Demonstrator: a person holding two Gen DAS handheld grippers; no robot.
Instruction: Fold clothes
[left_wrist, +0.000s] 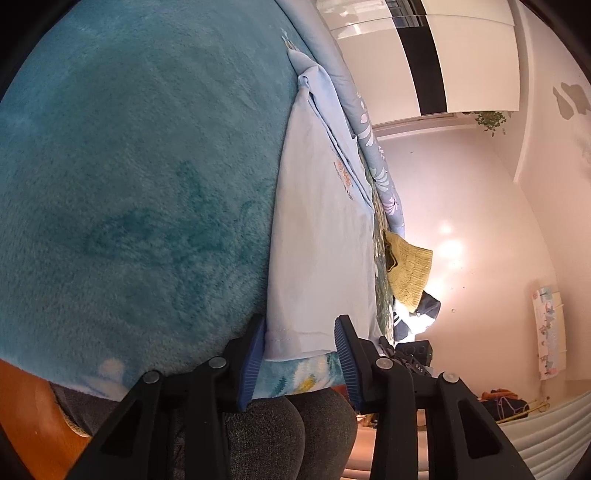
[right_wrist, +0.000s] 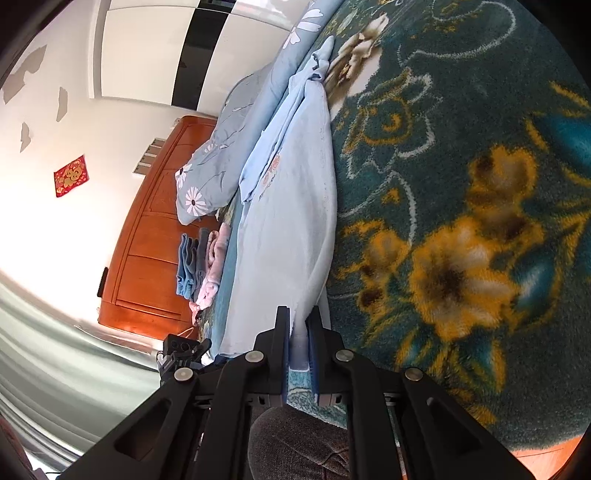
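Bright, glaring walls (fisheye-warped edges).

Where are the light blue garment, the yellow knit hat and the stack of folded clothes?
light blue garment (left_wrist: 317, 258): left wrist view, its flat middle panel.
yellow knit hat (left_wrist: 412, 269): left wrist view, centre of the knit.
stack of folded clothes (right_wrist: 199, 262): right wrist view, middle of the pile.

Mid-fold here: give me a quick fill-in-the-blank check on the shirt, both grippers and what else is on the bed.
1. The right gripper is shut on the hem of the light ____ shirt.
2. The left gripper has the shirt hem between its jaws, which are still ____.
3. The shirt lies on a teal ____ with a flower pattern.
4. Folded clothes are stacked beside the wooden ____.

Missing words: blue; open; blanket; headboard
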